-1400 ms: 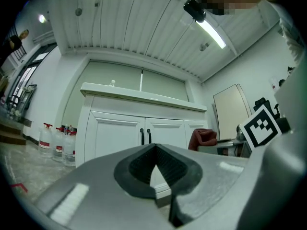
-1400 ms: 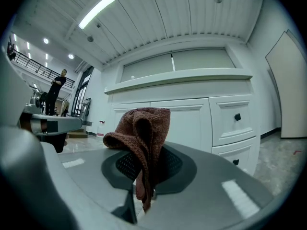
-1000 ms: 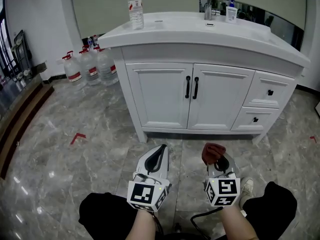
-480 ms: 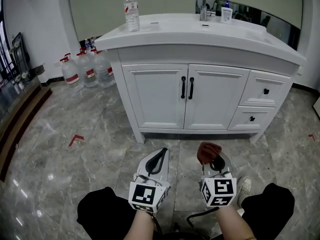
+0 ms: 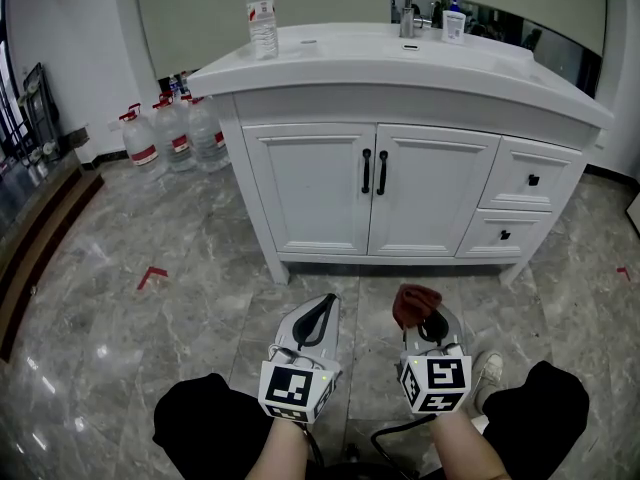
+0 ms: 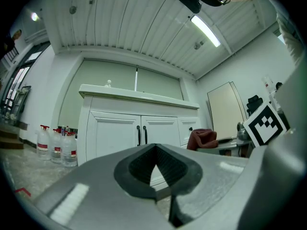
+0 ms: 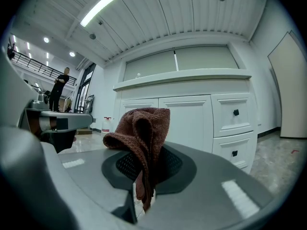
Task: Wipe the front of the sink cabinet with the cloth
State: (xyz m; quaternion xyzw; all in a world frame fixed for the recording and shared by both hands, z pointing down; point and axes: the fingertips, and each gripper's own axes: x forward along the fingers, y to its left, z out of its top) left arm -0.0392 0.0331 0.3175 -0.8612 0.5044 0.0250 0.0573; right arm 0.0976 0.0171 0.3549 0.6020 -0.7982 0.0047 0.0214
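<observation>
Head view, lower middle of the frame: the left claw [image 5: 325, 303] is pressed together on nothing. Just right of it, the right claw [image 5: 430, 320] pinches the reddish-brown cloth [image 5: 416, 303], which bunches above its tips, its lower end hidden between the jaws. Both are well apart from the sink cabinet [image 5: 330, 193] front above.

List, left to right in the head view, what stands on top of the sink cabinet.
water bottle → faucet → small white container with a blue top
</observation>
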